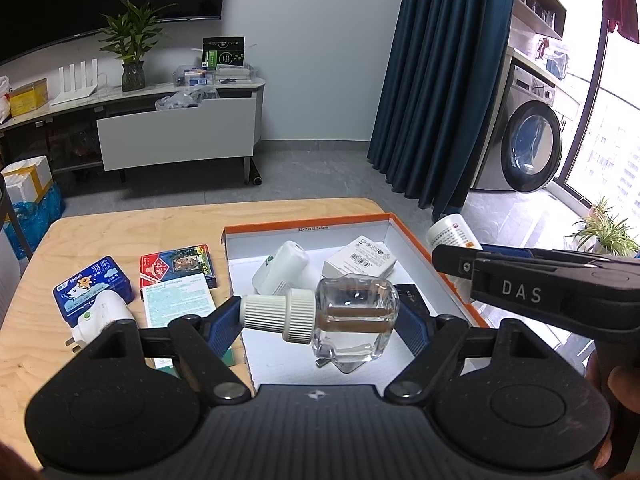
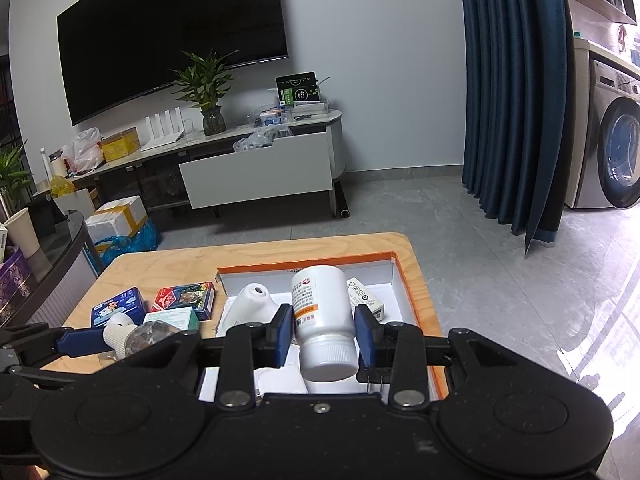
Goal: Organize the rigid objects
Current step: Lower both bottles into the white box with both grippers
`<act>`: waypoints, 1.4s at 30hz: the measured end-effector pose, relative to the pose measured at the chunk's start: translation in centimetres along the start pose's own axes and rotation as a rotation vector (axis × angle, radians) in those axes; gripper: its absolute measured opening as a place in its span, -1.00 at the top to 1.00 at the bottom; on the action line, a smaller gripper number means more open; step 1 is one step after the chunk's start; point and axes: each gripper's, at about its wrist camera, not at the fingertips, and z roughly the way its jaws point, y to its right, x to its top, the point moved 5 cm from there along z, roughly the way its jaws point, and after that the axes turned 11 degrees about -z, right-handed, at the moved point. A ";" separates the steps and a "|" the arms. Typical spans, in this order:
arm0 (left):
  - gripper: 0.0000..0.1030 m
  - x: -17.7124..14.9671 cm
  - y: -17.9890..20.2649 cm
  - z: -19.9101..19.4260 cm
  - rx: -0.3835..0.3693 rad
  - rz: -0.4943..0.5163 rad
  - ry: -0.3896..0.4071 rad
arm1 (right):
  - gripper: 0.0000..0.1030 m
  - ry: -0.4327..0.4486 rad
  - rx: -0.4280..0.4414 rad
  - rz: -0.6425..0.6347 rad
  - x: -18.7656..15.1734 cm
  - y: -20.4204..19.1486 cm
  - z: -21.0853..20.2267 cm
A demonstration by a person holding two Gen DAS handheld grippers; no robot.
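The left hand-held gripper (image 1: 320, 316) grasps a clear glass bottle (image 1: 352, 320) with a white ribbed cap, held sideways above the orange-rimmed box (image 1: 416, 240) on the wooden counter (image 1: 120, 232). The right hand-held gripper (image 2: 322, 334) is clenched on a white pill bottle (image 2: 324, 320), cap toward the camera, above the same box.
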 end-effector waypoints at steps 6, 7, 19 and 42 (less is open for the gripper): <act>-0.59 0.0 0.0 0.4 0.002 0.000 -0.007 | 0.19 -0.015 0.005 -0.007 0.0 -0.1 0.8; -0.59 0.0 -0.1 0.5 0.002 0.000 -0.008 | 0.19 -0.017 0.006 -0.009 0.0 -0.1 1.0; -0.59 0.1 -0.2 1.5 0.002 -0.002 -0.022 | 0.19 -0.035 0.012 -0.018 0.1 0.0 2.5; -0.59 -0.8 0.8 4.8 -0.033 0.011 -0.084 | 0.18 -0.103 0.006 -0.006 -0.2 2.5 7.0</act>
